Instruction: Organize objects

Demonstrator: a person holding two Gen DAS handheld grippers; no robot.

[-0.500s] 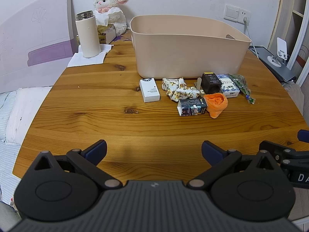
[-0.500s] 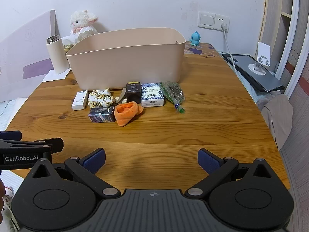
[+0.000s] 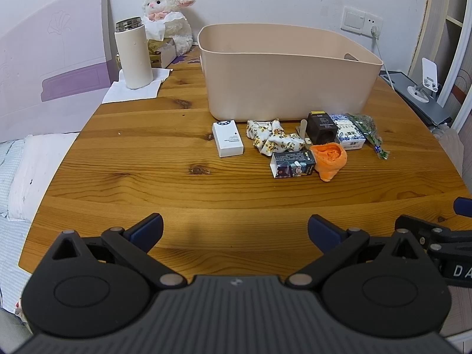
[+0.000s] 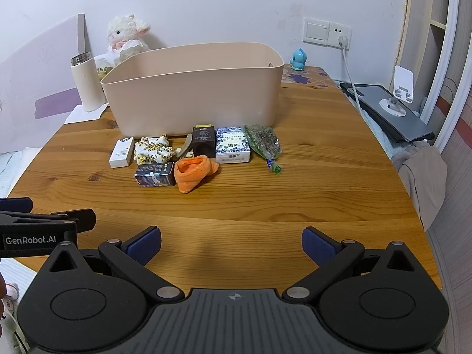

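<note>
A beige bin (image 3: 283, 70) (image 4: 194, 94) stands on the wooden table (image 3: 147, 177). In front of it lie a white box (image 3: 227, 142) (image 4: 121, 152), a floral cloth (image 3: 273, 137) (image 4: 153, 150), a dark printed box (image 3: 293, 164) (image 4: 155, 174), an orange sock (image 3: 329, 157) (image 4: 194, 171), a black box (image 3: 321, 128) (image 4: 203, 141), a blue-and-white pack (image 3: 348, 131) (image 4: 232, 144) and a green packet (image 3: 367, 129) (image 4: 264, 144). My left gripper (image 3: 235, 231) and right gripper (image 4: 231, 244) hover over the near table edge, both open and empty, well short of the objects.
A cream flask (image 3: 134, 54) on white paper, a plush lamb (image 3: 168, 26) and a tissue box stand at the back left. A laptop with a phone stand (image 4: 392, 109) lies off the right edge. A small blue figure (image 4: 299, 59) sits behind the bin.
</note>
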